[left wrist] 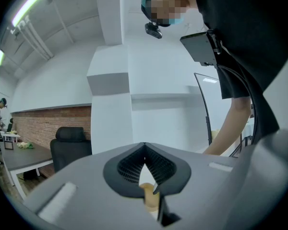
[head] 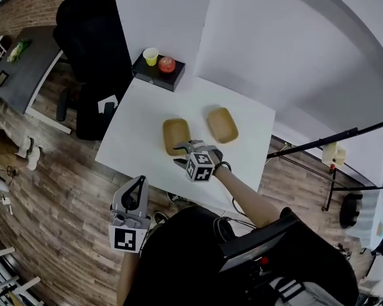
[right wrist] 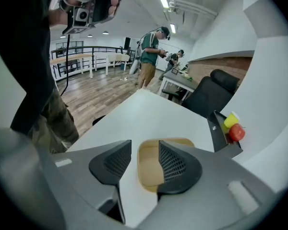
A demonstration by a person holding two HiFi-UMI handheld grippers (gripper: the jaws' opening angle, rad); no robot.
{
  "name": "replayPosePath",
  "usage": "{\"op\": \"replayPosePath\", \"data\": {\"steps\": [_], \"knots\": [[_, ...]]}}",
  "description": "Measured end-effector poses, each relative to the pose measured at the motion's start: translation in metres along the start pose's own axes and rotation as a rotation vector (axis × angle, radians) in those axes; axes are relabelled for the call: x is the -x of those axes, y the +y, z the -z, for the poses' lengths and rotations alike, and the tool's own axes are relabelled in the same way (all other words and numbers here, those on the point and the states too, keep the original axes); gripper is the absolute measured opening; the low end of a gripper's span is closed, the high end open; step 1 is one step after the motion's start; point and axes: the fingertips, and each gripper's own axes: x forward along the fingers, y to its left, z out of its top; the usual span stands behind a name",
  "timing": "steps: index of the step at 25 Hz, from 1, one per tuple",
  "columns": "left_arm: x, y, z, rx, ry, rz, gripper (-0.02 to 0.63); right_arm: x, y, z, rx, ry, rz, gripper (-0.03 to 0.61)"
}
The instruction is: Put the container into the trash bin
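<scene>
Two shallow brown containers lie on the white table [head: 140, 116], a left one [head: 175, 132] and a right one [head: 222, 124]. My right gripper [head: 179, 155] tilts down at the near end of the left container [right wrist: 150, 174]. It is open: the container's side rim stands between the jaws, one finger [right wrist: 175, 164] over its inside and the other over the tabletop, neither pad pressing. My left gripper [head: 141, 181] hangs off the table's near left corner, pointing level, with its pads [left wrist: 156, 164] meeting at the tips and nothing between them. I see no trash bin that I can name.
A black tray [head: 154, 74] at the table's far corner holds a yellow cup [head: 150, 56] and a red apple [head: 166, 64]. A black office chair [head: 89, 37] and a dark object with a white mark [head: 106, 104] stand left of the table. A stand's black pole [head: 319, 142] crosses at right. People [right wrist: 151, 56] stand far off.
</scene>
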Motion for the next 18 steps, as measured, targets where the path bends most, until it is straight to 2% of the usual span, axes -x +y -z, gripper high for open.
{"op": "replayPosePath", "data": {"steps": [9, 18], "knots": [[-0.009, 0.005, 0.01, 0.005, 0.036, -0.035, -0.005, -0.032, 0.008, 0.035, 0.037, 0.098, -0.076, 0.198], [-0.008, 0.006, 0.021, 0.027, 0.061, -0.095, -0.005, -0.052, 0.015, 0.052, 0.082, 0.147, -0.142, 0.193]]}}
